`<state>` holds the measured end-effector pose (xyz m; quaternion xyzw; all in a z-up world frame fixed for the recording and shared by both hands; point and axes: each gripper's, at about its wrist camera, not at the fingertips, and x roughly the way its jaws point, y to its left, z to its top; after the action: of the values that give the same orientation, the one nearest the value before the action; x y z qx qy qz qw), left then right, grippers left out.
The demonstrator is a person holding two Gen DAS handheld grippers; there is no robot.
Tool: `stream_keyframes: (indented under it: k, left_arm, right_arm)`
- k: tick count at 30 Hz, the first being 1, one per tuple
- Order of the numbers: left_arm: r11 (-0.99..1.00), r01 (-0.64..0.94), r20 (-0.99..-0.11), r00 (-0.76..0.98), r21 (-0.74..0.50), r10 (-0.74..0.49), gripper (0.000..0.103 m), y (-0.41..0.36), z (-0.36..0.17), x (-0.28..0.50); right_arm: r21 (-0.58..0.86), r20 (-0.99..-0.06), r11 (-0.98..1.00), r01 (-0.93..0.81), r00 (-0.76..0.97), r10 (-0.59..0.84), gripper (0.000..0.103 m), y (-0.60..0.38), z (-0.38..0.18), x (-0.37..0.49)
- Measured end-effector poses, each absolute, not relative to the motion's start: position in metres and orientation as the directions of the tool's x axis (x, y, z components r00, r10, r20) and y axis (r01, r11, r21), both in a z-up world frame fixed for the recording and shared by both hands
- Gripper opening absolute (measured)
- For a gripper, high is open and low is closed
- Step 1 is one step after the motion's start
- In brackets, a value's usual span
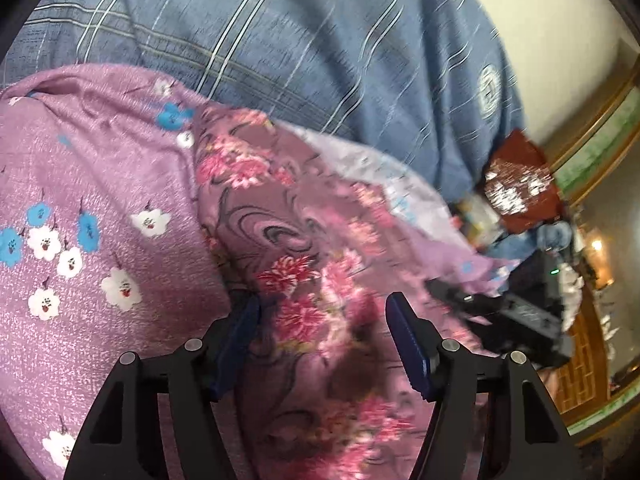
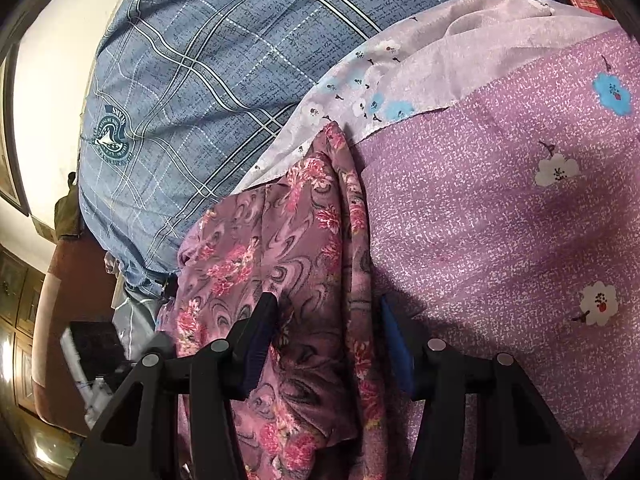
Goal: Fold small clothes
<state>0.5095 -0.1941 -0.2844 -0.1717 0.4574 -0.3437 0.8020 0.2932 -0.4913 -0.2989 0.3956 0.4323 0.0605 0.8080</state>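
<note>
A small mauve garment with pink flowers and dark swirls lies rumpled on a purple bedsheet with white and blue flowers. My left gripper is open, its blue-padded fingers straddling the garment's near part. In the right wrist view the same garment lies bunched in a long fold beside the purple sheet. My right gripper is open, with the cloth lying between its fingers. The other gripper's black body shows at the right of the left wrist view.
A blue plaid quilt is heaped behind the garment. The sheet's pale lilac underside is turned up by it. A dark red printed cloth and wooden furniture stand off the bed's edge.
</note>
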Motion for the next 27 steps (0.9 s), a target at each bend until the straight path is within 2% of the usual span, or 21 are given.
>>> stream_keyframes:
  k: [4,7,11,16,20,21,24,27]
  left_arm:
    - [0.728,0.356,-0.642,0.344,-0.585,-0.685,0.066,-0.190,-0.278,0.512]
    - [0.809,0.322,-0.746,0.322,-0.492,-0.582,0.066,-0.190,-0.287,0.515]
    - [0.723,0.341,-0.681,0.256,-0.601,-0.686,0.063,-0.194,-0.287,0.511]
    - [0.652,0.400,-0.610,0.245,-0.644,-0.753,0.064,-0.196,-0.279,0.506]
    - [0.711,0.334,-0.666,0.257,-0.618,-0.700,0.064,-0.191,-0.298,0.516]
    - [0.709,0.322,-0.658,0.268,-0.627,-0.704,0.064,-0.191,-0.300,0.515]
    - [0.716,0.380,-0.655,0.299,-0.585,-0.694,0.063,-0.202,-0.290,0.506]
    - [0.744,0.400,-0.675,0.327,-0.535,-0.661,0.051,-0.204,-0.288,0.498]
  right_arm:
    - [0.692,-0.650,0.680,0.241,0.618,0.442,0.053,-0.491,-0.298,0.294]
    - [0.692,-0.650,0.681,0.241,0.618,0.442,0.053,-0.492,-0.298,0.294]
    - [0.690,-0.653,0.683,0.241,0.614,0.444,0.053,-0.492,-0.300,0.296]
    - [0.688,-0.655,0.685,0.240,0.613,0.442,0.051,-0.492,-0.300,0.295]
    - [0.696,-0.648,0.678,0.237,0.615,0.449,0.052,-0.493,-0.300,0.293]
    - [0.694,-0.647,0.681,0.232,0.617,0.448,0.053,-0.493,-0.298,0.293]
    - [0.704,-0.632,0.678,0.213,0.623,0.460,0.053,-0.491,-0.295,0.291]
    - [0.711,-0.635,0.673,0.202,0.594,0.493,0.055,-0.486,-0.300,0.296]
